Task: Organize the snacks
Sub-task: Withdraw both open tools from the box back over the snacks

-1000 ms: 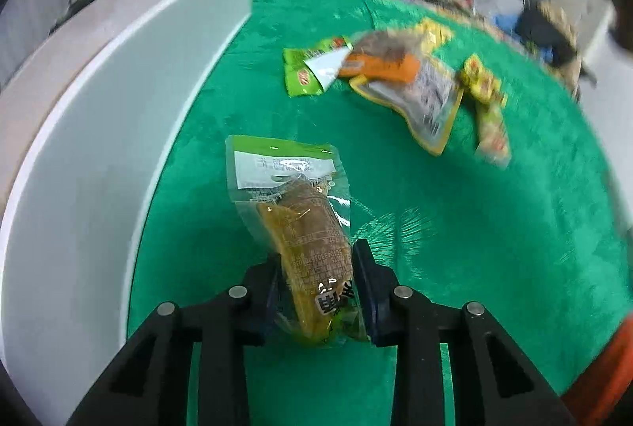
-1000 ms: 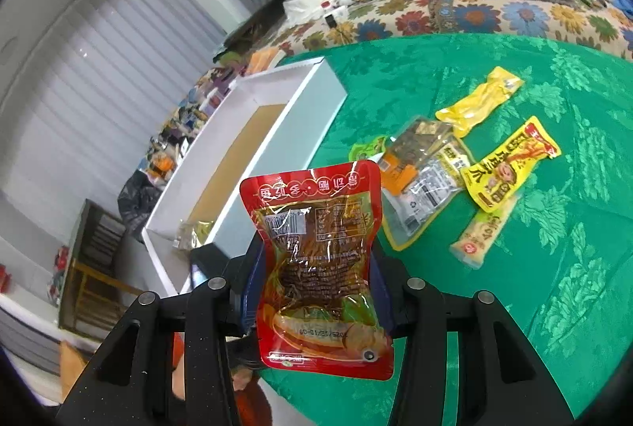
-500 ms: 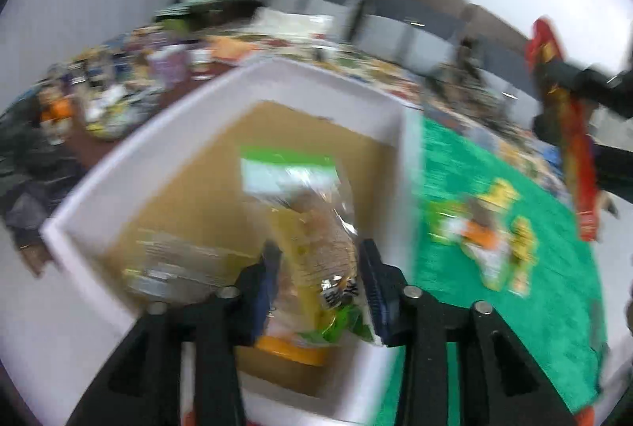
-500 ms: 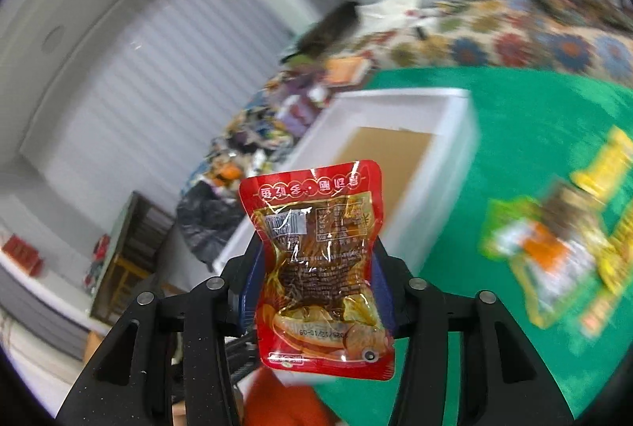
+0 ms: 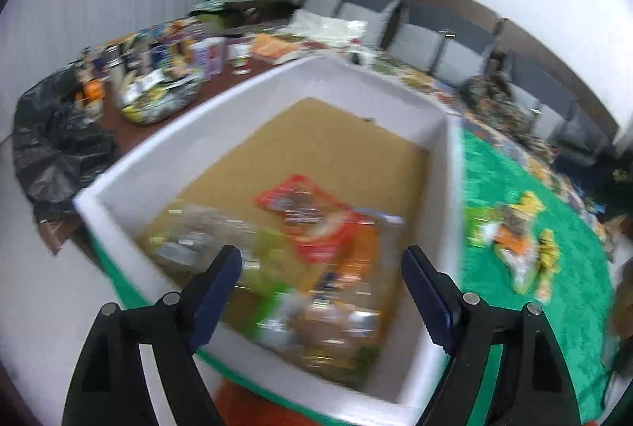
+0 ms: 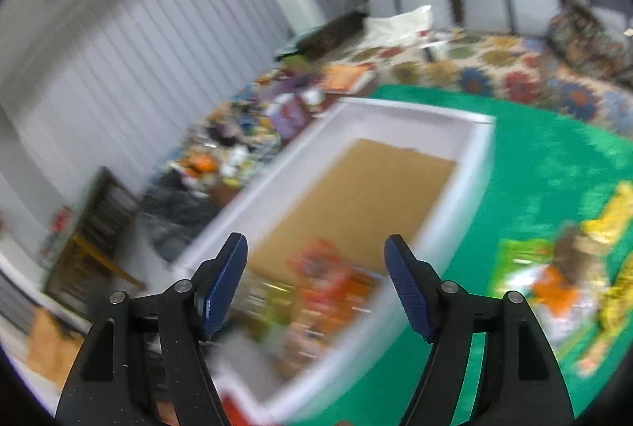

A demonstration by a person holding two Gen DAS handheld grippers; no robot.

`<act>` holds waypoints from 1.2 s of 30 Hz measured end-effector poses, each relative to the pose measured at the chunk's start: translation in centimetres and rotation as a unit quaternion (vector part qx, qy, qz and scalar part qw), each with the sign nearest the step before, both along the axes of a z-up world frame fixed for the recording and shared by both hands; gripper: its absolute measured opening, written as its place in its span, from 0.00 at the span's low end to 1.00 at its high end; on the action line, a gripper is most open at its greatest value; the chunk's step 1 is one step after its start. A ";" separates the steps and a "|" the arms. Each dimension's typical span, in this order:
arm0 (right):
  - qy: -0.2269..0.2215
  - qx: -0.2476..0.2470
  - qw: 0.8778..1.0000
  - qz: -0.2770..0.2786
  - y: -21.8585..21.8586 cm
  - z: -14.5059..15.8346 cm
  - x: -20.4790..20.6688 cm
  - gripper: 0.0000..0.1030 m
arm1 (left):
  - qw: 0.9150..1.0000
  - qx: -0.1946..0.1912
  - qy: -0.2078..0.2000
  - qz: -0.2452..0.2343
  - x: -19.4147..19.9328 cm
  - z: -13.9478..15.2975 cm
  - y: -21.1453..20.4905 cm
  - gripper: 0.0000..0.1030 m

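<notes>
Now both my grippers hang above the white box (image 5: 253,101), which I take as my landmark. My left gripper (image 5: 320,265) is over the box's near end, its jaws opening and well apart, with nothing pinched between the blue pads (image 5: 425,297); the packets seen between them lie below, on the box floor. My right gripper (image 6: 316,253) is likewise over the near end of the box (image 6: 478,164), its jaws opening wide, and its pads (image 6: 407,291) press on nothing.

Inside the box, on its brown cardboard floor (image 5: 328,149), the snacks sit heaped at the near end: a red packet (image 5: 312,216) lies uppermost toward the middle of the floor, a clear packet with green and yellow print (image 5: 205,240) lies beside it by the box's left wall, and a blurred clear packet with brown contents (image 5: 332,323) lies nearest me, against the near wall. The far half of the floor is bare cardboard.

Right of the box, on the green cloth (image 5: 494,180), a small cluster of loose snack packets (image 5: 514,244) lies well apart from the box wall. From the right wrist view the same cluster (image 6: 561,267) shows green, orange and yellow wrappers, too blurred to tell one from another.
</notes>
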State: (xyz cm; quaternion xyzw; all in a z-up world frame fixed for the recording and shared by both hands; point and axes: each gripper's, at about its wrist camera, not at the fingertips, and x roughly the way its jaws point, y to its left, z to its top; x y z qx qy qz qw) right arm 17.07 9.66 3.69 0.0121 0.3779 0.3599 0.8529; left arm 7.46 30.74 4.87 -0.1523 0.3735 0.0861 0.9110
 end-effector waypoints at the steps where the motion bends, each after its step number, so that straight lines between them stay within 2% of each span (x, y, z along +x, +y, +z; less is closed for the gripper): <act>1: -0.016 -0.029 0.999 -0.017 -1.8 -1.3 -0.3 0.73 | 1.000 -0.005 -0.008 -0.020 0.1 0.4 -1.8 0.82; 3: -0.030 -0.080 0.995 -0.043 -4.9 -4.0 -0.7 0.73 | 0.998 -0.012 -0.019 -0.058 0.2 0.9 -5.1 0.89; 6: -0.021 -0.172 0.979 -0.103 -12.2 -10.2 -1.6 0.73 | 0.992 -0.005 -0.032 -0.123 0.8 1.1 -11.9 0.99; 8: -0.015 -0.207 0.967 -0.151 -17.7 -13.3 -2.6 0.73 | 0.987 -0.003 -0.022 -0.158 1.5 0.1 -15.8 1.00; 10: -0.017 -0.233 0.953 -0.193 -22.2 -15.1 -3.5 0.73 | 0.982 0.005 0.002 -0.187 2.7 -1.7 -19.5 1.00; 12: -0.017 -0.249 0.938 -0.241 -27.2 -16.2 -4.3 0.73 | 0.979 0.017 0.025 -0.204 3.8 -3.8 -22.2 1.00; 16: -0.015 -0.249 0.915 -0.316 -35.0 -16.7 -4.3 0.73 | 0.969 0.056 0.077 -0.228 7.2 -8.6 -26.8 0.99; 18: -0.010 -0.241 0.908 -0.342 -37.6 -16.9 -4.3 0.73 | 0.967 0.062 0.092 -0.230 8.7 -10.1 -27.9 0.99; 21: -0.009 -0.209 0.908 -0.362 -39.7 -16.7 -4.5 0.76 | 0.967 0.066 0.094 -0.229 10.4 -11.7 -28.9 0.99; 24: 0.004 -0.185 0.912 -0.367 -40.7 -16.7 -4.3 0.79 | 0.965 0.087 0.101 -0.227 11.5 -13.3 -29.5 1.00; 25: 0.006 -0.181 0.912 -0.368 -41.0 -16.7 -4.3 0.80 | 0.965 0.104 0.079 -0.227 11.3 -13.3 -29.7 1.00; 36: 0.007 -0.182 0.911 -0.370 -41.0 -16.9 -4.6 0.82 | 0.966 0.093 0.076 -0.228 11.3 -13.8 -29.1 1.00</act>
